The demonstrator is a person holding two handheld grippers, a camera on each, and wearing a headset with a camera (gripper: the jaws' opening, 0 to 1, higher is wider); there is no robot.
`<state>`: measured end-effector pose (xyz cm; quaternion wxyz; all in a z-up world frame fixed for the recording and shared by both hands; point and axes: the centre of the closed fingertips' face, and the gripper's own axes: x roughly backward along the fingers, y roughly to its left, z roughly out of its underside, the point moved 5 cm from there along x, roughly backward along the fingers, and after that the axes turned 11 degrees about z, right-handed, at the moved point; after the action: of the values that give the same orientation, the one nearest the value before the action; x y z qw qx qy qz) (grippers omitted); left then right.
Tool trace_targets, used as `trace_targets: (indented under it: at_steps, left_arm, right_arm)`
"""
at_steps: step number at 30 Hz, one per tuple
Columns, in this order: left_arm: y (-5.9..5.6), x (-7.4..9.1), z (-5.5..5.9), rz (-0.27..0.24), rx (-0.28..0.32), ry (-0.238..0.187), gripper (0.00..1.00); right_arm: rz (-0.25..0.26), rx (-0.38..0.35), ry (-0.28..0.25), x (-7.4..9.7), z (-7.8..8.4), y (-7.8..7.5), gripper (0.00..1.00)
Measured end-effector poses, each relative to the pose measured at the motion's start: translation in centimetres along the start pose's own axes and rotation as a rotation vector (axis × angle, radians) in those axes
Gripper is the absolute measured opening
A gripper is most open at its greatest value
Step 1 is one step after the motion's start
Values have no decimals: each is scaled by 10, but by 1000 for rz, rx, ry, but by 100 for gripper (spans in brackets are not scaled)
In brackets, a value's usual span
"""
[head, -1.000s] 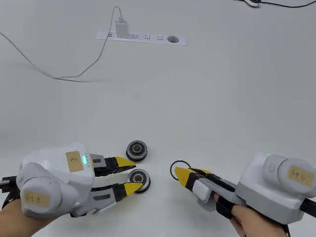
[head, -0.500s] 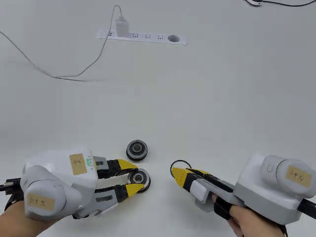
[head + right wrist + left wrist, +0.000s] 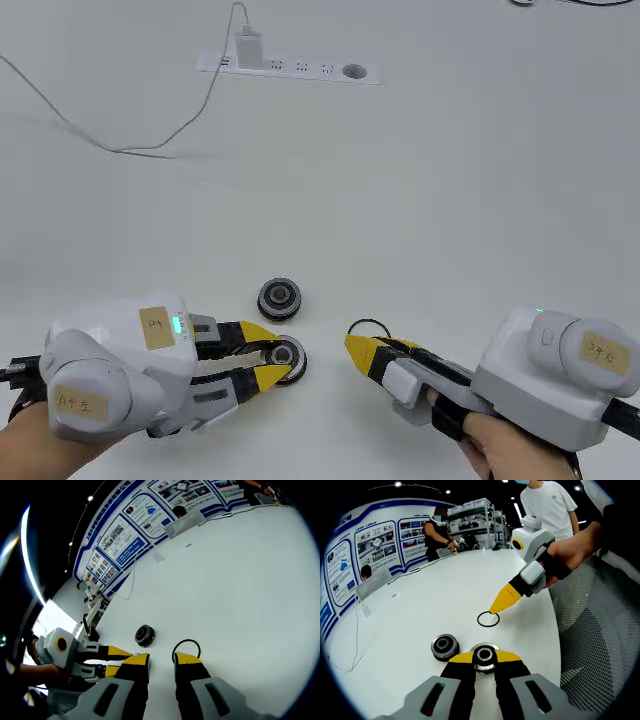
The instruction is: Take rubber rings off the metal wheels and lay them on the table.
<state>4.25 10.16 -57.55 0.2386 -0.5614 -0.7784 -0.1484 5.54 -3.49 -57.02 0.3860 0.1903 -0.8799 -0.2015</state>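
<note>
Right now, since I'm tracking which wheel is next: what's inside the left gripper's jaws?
One wheel, pinched between the yellow tips of the left gripper; its rim looks bare of a ring. The tips cover its sides, and its underside is hidden.

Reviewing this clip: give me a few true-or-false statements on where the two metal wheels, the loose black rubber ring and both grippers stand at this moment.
1. The left gripper is shut on a round metal wheel. True.
2. A thin black rubber ring lies flat on the white table, just ahead of the right gripper. True.
3. The right gripper holds the second metal wheel. False: that wheel sits free on the table, beside the held one.
4. The white power strip lies between the two wheels. False: it lies at the far side of the table, well away from them.
</note>
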Motion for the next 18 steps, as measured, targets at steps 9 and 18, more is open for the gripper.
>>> trace_targets:
  at_steps: [9, 18]
  left_arm:
    - [-2, 1, 1, -1, 3, -9, 14]
    - [-2, 2, 1, 0, -3, -16, 14]
  right_arm:
    - [-79, 4, 23, -3, 6, 15, 22]
    - [-206, -20, 71, -8, 15, 41, 36]
